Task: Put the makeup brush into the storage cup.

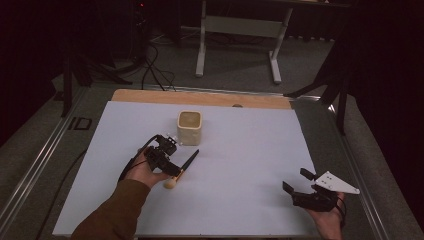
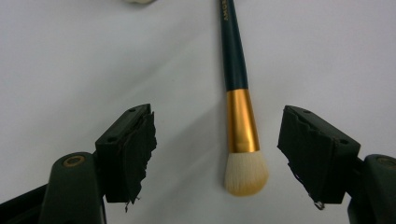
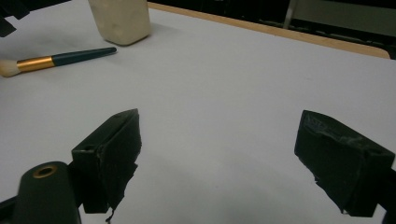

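A makeup brush [image 1: 183, 167] with a dark green handle, gold ferrule and pale bristles lies flat on the white sheet. My left gripper [image 1: 170, 161] hovers over its bristle end, open. In the left gripper view the brush [image 2: 242, 126] lies between the two spread jaws, touching neither. A cream square cup [image 1: 189, 127] stands upright just beyond the brush handle. My right gripper [image 1: 296, 181] rests near the front right of the sheet, open, with nothing between its jaws. From the right gripper view the brush [image 3: 56, 59] and the cup [image 3: 120, 19] are far off at upper left.
The white sheet [image 1: 240, 155] covers a wooden table whose bare far edge [image 1: 200, 96] shows behind the cup. Metal rails run along both sides. A table frame [image 1: 237, 35] and cables lie on the floor beyond.
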{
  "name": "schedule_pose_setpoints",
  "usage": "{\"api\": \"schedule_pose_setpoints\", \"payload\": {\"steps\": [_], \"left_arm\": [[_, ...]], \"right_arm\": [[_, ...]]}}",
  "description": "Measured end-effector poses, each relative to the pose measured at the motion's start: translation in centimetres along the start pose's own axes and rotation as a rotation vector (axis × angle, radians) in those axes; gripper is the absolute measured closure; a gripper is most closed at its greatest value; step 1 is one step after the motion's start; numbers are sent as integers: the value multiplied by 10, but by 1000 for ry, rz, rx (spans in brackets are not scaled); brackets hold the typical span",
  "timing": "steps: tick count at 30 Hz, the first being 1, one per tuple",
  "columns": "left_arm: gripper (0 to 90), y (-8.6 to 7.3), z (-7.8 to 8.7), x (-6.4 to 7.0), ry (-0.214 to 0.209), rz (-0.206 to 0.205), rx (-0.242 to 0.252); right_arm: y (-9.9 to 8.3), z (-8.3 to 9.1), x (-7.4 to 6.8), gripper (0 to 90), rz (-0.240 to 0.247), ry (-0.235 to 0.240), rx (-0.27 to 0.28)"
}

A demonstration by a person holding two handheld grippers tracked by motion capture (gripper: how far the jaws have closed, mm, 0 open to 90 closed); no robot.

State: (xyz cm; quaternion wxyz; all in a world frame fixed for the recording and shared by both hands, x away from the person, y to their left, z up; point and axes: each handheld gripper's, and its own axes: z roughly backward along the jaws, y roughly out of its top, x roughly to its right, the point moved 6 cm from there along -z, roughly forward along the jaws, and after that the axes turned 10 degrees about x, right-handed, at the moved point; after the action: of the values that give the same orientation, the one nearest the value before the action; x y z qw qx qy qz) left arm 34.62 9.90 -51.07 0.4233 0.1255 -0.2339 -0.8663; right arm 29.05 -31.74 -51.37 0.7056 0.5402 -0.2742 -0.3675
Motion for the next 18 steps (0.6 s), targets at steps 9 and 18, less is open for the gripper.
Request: {"api": "schedule_pose_setpoints", "payload": {"steps": [9,18], "left_arm": [[270,5,2,4,-44,13,-54],[288,4,2,6,-50,1,-120]], "right_arm": [[0,0,0,140,0,1,-1],[0,0,0,140,-1,1,-1]]}}
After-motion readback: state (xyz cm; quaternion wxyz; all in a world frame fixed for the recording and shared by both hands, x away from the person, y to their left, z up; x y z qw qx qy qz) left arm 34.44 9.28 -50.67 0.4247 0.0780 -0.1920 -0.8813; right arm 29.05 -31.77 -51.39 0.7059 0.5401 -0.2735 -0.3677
